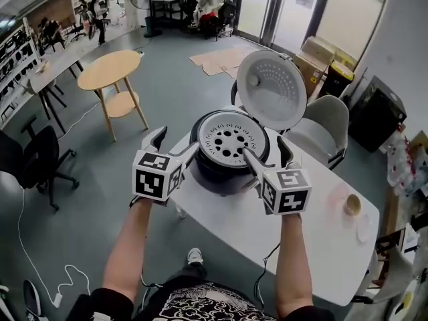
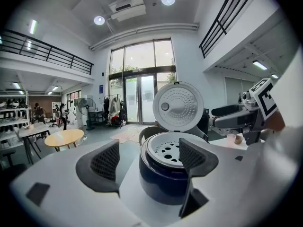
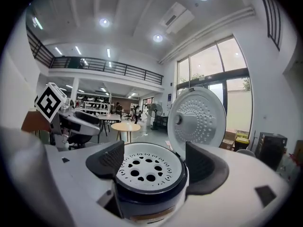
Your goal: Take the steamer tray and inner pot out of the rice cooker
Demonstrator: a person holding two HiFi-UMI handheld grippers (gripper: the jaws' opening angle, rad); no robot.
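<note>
White steamer tray (image 1: 227,138) in cooker (image 1: 219,174) — left tool (image 1: 177,142), right tool (image 1: 263,148) flanking, agape.

the inner pot cannot be seen in any view: the steamer tray (image 1: 231,138) covers the mouth of the rice cooker (image 1: 217,176). in the right gripper view the cooker's base runs off the bottom edge. in the left gripper view one jaw of the left gripper (image 2: 150,159) hides part of the tray's rim. what the small cup (image 1: 352,204) on the worktop (image 1: 314,246) holds is too small to tell.

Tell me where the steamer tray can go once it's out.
Bare table lies between the rice cooker and the small cup, toward the near edge. Crowded around the cup; left of the cooker the table ends.
</note>
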